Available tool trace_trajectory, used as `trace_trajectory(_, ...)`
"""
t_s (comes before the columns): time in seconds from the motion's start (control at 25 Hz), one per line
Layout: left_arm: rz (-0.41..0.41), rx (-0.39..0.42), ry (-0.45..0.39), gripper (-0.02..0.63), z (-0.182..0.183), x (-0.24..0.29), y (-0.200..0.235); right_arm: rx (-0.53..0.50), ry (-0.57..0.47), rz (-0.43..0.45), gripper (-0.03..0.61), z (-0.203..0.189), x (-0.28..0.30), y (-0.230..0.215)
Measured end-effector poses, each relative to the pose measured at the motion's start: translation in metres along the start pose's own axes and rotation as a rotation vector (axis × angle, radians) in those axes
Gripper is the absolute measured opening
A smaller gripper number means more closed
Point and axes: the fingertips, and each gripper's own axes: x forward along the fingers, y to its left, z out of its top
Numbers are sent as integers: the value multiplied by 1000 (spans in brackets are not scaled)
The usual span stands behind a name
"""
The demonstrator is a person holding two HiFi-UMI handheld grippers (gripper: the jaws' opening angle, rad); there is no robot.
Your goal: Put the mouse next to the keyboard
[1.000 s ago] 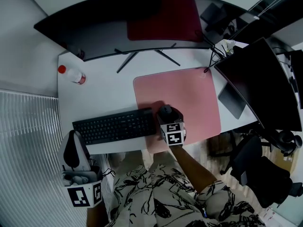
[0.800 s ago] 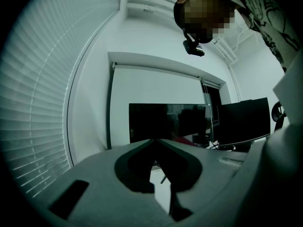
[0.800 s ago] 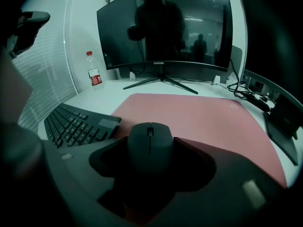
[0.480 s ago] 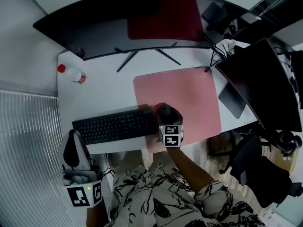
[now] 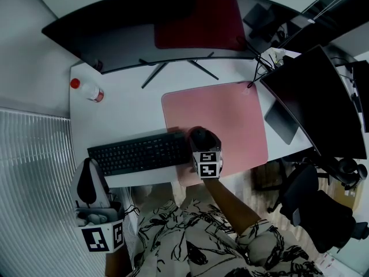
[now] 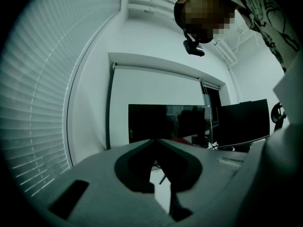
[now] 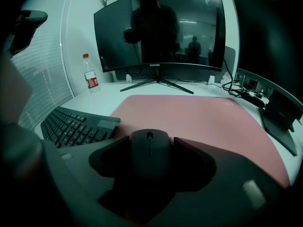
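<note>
**Mouse in the grip, nearly beside the keyboard**

We judge the placing step is in hand. Our right gripper (image 7: 151, 144) clasps the mouse (image 7: 150, 156) by its sides at the near left corner of the pink mat (image 5: 230, 120), just right of the keyboard (image 5: 138, 153). Next, we think, the mouse must sit flat and the jaws ease apart without nudging it. The right gripper view shows the clasp, and only the head view shows the spacing. Our left gripper (image 6: 154, 142), jaws together and empty, hangs off the desk (image 5: 115, 120).
</note>
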Motion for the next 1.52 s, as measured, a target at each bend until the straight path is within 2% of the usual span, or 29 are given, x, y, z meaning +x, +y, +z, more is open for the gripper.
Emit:
trace_trajectory(0.08, -2, 1, -7, -8, 2, -1, -1, 9, 8, 26, 312, -1, 0, 2)
trace_trajectory(0.16, -1, 2, -14, -8, 4, -2, -2, 4, 16, 59, 353, -2, 0, 6)
trace_trajectory(0.28, 1, 5, -30, -8, 9, -4, -2, -15, 24, 79, 359, -3, -2, 7)
trace_trajectory(0.52, 5, 20, -65, -8, 26, -7, -4, -48, -63, 147, 357, 23, -21, 5)
trace_trajectory(0.68, 0, 29, -70, -8, 30, -7, -7, -103, -150, 161, 245, 55, -41, -1)
trace_trajectory(0.76, -3, 36, -72, -8, 32, -6, -8, -91, -203, 169, 184, 75, -52, -5)
trace_trajectory(0.92, -5, 44, -85, -8, 37, -4, -9, -62, -309, 179, 115, 115, -79, -16)
trace_trajectory(1.08, -7, 52, -99, -8, 45, -3, -12, -56, -422, 173, 7, 156, -113, -26)
trace_trajectory(1.52, -5, 68, -130, -8, 60, -4, -15, -60, -630, 227, 6, 240, -209, -27)
